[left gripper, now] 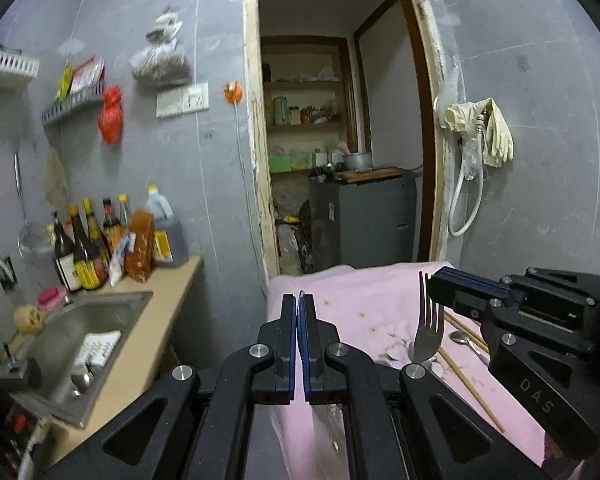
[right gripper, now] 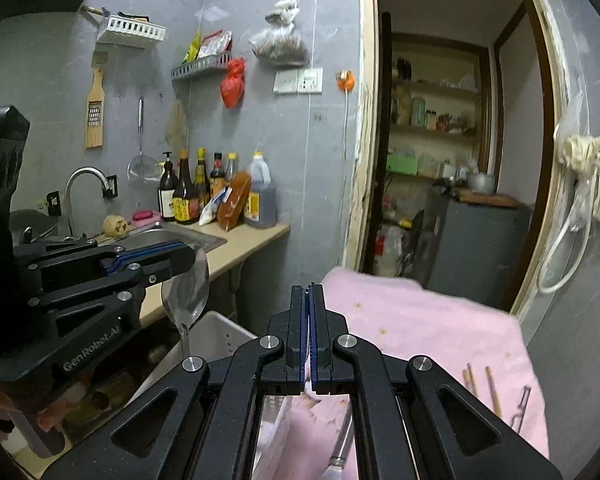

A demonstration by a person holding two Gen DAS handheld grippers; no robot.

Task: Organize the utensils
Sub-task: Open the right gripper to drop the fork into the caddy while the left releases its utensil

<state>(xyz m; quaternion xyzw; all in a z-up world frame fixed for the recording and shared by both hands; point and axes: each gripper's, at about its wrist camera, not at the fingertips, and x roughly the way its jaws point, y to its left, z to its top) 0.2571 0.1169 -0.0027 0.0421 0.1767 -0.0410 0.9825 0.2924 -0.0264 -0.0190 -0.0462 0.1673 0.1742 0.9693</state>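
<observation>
My left gripper (left gripper: pixel 299 300) is shut on a steel spoon; the right wrist view shows its bowl (right gripper: pixel 186 286) hanging from my left gripper (right gripper: pixel 190 256) above a white utensil holder (right gripper: pixel 216 334). My right gripper (right gripper: pixel 309 294) is shut on a steel fork; the left wrist view shows its tines (left gripper: pixel 427 320) standing up beside my right gripper (left gripper: pixel 434 282). Both are held above a pink cloth (left gripper: pixel 364 300). Wooden chopsticks (left gripper: pixel 470 384) and another spoon (left gripper: pixel 462 338) lie on the cloth.
A steel sink (left gripper: pixel 84 340) sits in a beige counter (left gripper: pixel 156 340) on the left, with sauce bottles (left gripper: pixel 88 248) at the wall. An open doorway (left gripper: pixel 340 140) lies ahead. Small tongs (right gripper: pixel 520 404) lie on the cloth's right side.
</observation>
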